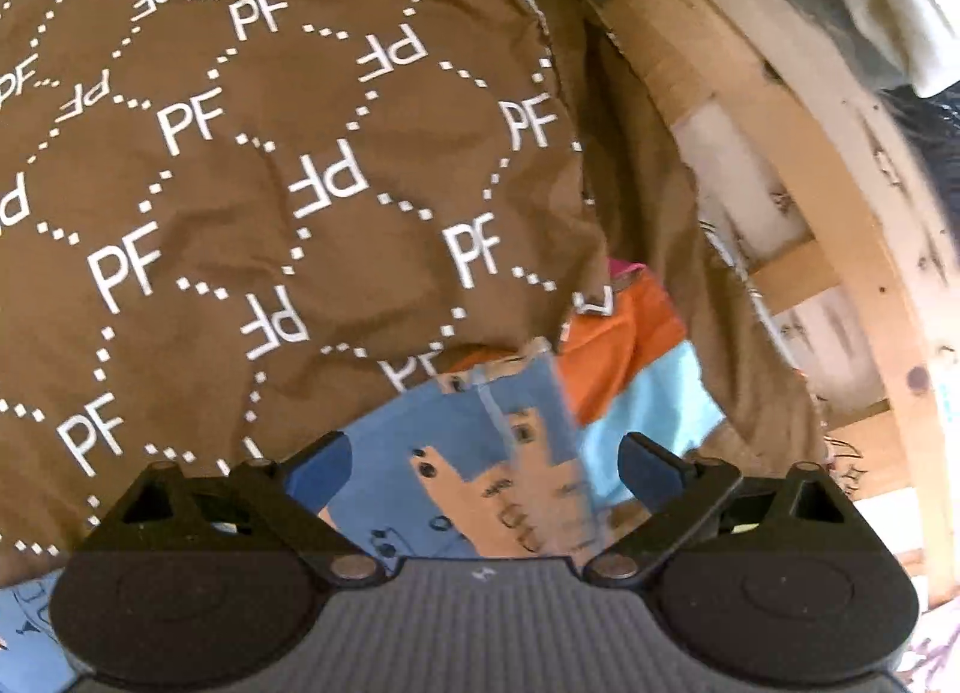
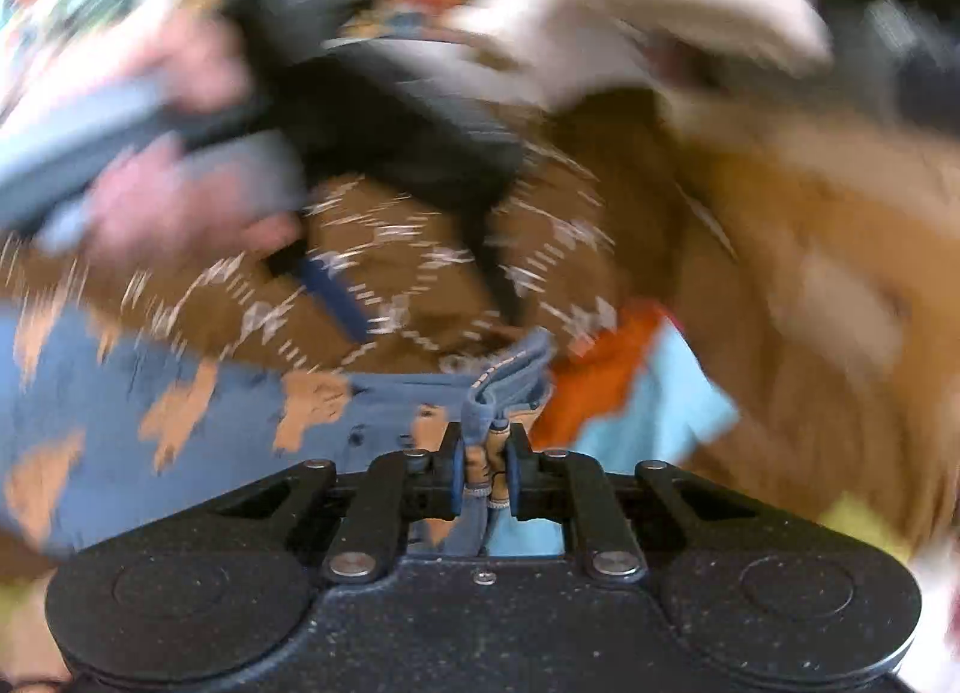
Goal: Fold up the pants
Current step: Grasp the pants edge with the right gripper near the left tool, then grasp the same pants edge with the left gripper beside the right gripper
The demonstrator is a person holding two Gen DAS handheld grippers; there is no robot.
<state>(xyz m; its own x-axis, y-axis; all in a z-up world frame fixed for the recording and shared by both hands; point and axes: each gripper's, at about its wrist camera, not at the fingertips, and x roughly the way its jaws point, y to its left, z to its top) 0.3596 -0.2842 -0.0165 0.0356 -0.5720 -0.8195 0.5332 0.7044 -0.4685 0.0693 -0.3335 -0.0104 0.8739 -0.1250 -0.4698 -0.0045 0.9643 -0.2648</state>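
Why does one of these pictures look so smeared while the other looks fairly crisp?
Right wrist view: heavy motion blur streaks the brown PF-printed cloth, yet the right tongs and the pinched blue llama-print pants stay sharp, moving with the camera. Left wrist view: mostly sharp, the print readable, slight blur along the wooden frame; the left tongs are open. Both views bulge from fisheye distortion.

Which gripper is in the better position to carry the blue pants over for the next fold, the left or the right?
Probably the right. The right gripper is shut on a bunched edge of the blue pants. The left gripper is open, with the pants between its fingers but not gripped.
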